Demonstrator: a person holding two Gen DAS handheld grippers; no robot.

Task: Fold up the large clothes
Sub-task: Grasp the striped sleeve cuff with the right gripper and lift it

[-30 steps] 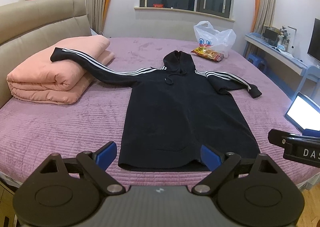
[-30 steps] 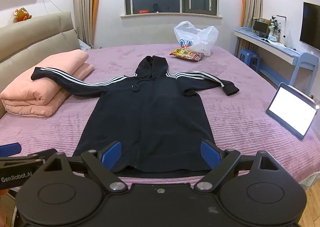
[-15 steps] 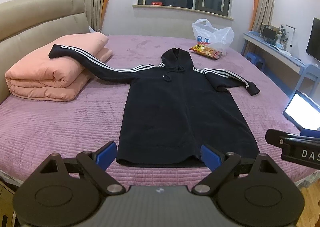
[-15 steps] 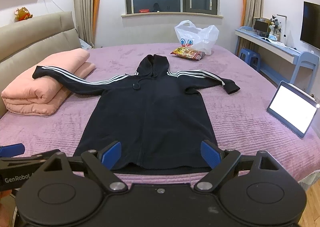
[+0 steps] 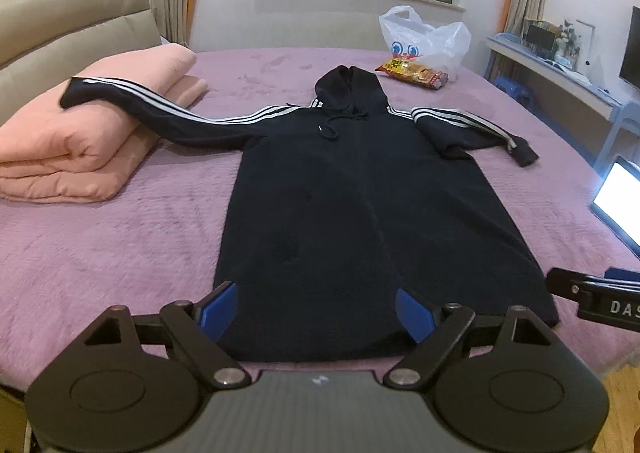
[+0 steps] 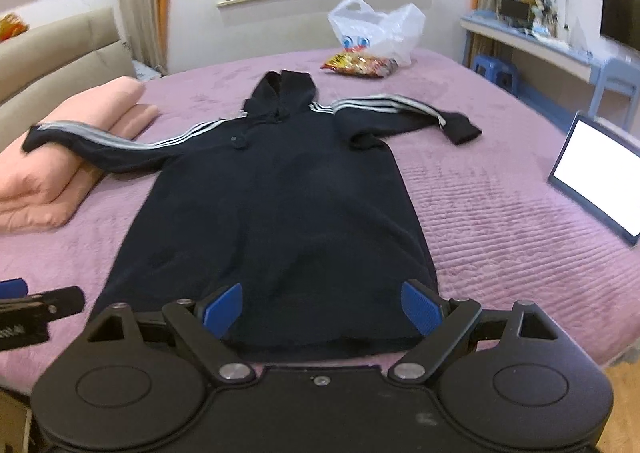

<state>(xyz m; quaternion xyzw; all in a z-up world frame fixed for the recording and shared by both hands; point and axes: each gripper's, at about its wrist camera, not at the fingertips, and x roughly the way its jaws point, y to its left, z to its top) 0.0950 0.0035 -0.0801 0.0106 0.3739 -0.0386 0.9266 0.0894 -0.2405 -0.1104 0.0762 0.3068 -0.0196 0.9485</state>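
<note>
A black hoodie (image 5: pixel 360 205) with white sleeve stripes lies flat on the purple bed, hood toward the window; it also shows in the right wrist view (image 6: pixel 280 213). Its left sleeve (image 5: pixel 132 105) drapes over a folded pink blanket. Its right sleeve (image 5: pixel 476 129) lies bent on the bed. My left gripper (image 5: pixel 318 311) is open and empty, just above the hem near the hoodie's left side. My right gripper (image 6: pixel 322 309) is open and empty over the hem toward its right side. Each gripper's edge shows in the other's view.
A folded pink blanket (image 5: pixel 68 149) lies at the left by the headboard. A white plastic bag (image 5: pixel 424 37) and a snack packet (image 5: pixel 412 73) sit beyond the hood. A lit tablet (image 6: pixel 600 173) rests at the bed's right edge. A blue desk stands at the right.
Both grippers have moved forward and lower toward the hoodie's hem, so the hoodie looks larger. The right wrist view has tilted and blurred. Both grippers stay open.
</note>
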